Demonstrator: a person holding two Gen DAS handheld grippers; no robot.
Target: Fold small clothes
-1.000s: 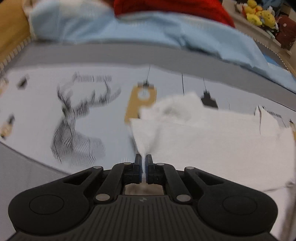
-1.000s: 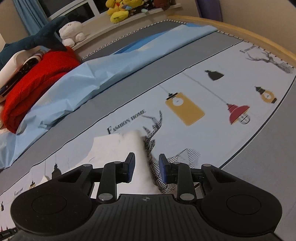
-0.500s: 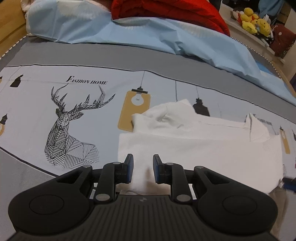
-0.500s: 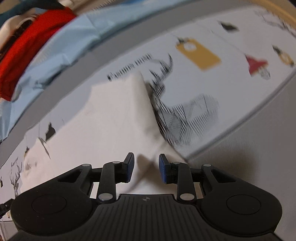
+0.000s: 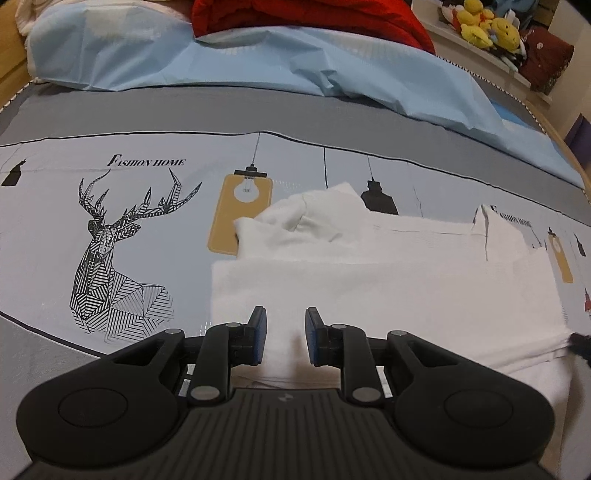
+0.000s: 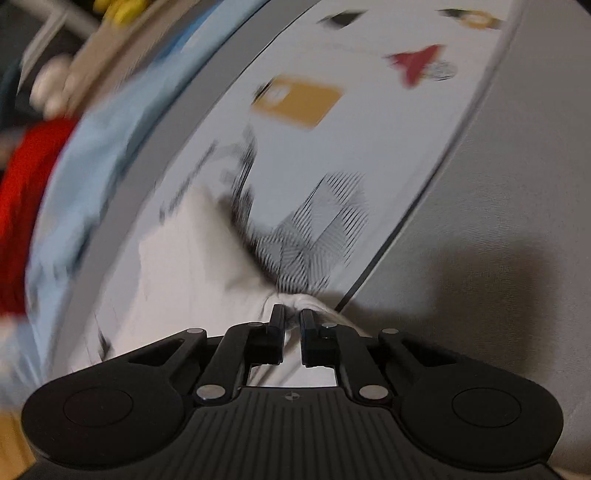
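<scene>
A small white shirt [image 5: 388, 280] lies spread out on a bed cover [image 5: 147, 229] that has a striped deer [image 5: 110, 254], hanging lamps and the words "Fashion Home" printed on it. The shirt is partly folded, with one sleeve bunched up at its far edge near the yellow lamp picture [image 5: 240, 214]. The left gripper [image 5: 282, 334] hangs just over the near edge of the shirt. Its two blue pads are apart and they pinch nothing, so the cloth lies loose under the gap. The right gripper [image 6: 291, 321] is at a corner of the same white shirt [image 6: 177, 266], close to the deer print. Its jaws have just been closing, and now a little bunch of white cloth is squeezed tight between the pads. This view is very blurry. Far back on the bed lie a light blue sheet [image 5: 258, 59] and a red blanket [image 5: 295, 14]. Some yellow soft toys [image 5: 487, 22] sit on a shelf beyond the bed.
</scene>
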